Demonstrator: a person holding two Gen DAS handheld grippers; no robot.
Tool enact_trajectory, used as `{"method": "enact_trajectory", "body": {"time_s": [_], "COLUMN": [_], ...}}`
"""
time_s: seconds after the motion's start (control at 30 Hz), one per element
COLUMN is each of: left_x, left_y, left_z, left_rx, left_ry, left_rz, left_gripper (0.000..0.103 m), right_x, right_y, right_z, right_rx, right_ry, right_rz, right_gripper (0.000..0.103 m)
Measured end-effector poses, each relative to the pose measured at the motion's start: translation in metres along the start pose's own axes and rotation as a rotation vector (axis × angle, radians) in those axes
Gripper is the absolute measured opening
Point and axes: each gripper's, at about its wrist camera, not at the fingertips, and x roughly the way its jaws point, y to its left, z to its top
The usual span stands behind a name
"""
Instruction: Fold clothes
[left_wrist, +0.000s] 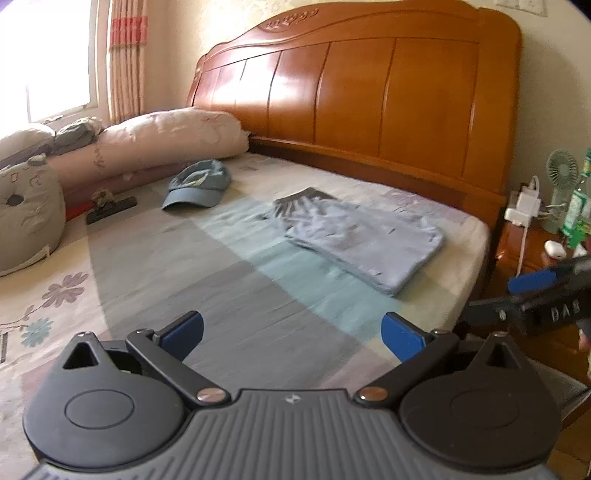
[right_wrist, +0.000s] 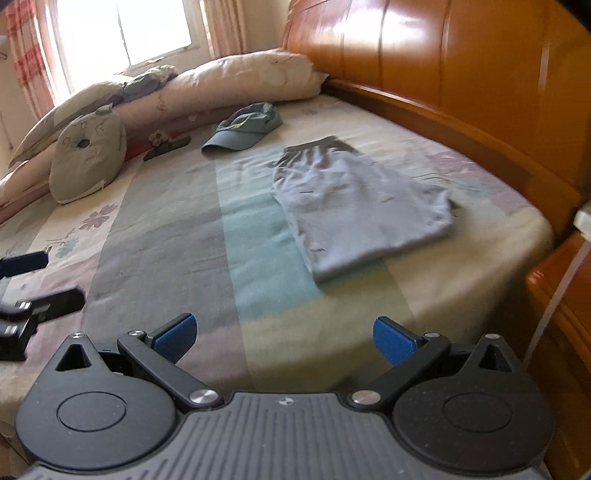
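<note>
A light blue garment with a dark waistband lies folded flat on the bed sheet near the headboard; it also shows in the right wrist view. My left gripper is open and empty, held above the sheet well short of the garment. My right gripper is open and empty, also short of the garment. The right gripper shows at the right edge of the left wrist view. The left gripper shows at the left edge of the right wrist view.
A blue cap lies beyond the garment. Rolled quilts and pillows line the window side. A grey cushion sits on the bed. The wooden headboard stands behind. A nightstand holds a charger, fan and bottle.
</note>
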Motion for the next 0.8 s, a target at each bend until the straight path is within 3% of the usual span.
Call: {"method": "enact_trajectory", "body": {"time_s": [0.13, 0.37, 0.8], "left_x": [0.002, 0.008, 0.007], "left_y": [-0.012, -0.027, -0.034], "left_z": [-0.002, -0.009, -0.008], "left_rx": [-0.017, -0.01, -0.036], "left_ry": [0.02, 0.051, 0.06], "left_rz": [-0.051, -0.025, -0.067], "left_gripper": [0.102, 0.102, 0.102], "right_x": [-0.009, -0.023, -0.035], "right_y": [0.001, 0.004, 0.011], "right_z": [-0.011, -0.029, -0.031], "right_rx": [0.0, -0.001, -0.026], "right_ry": [0.0, -0.001, -0.026], "right_rz": [-0.009, -0.023, -0.018], "right_gripper": [0.103, 0.103, 0.103]}}
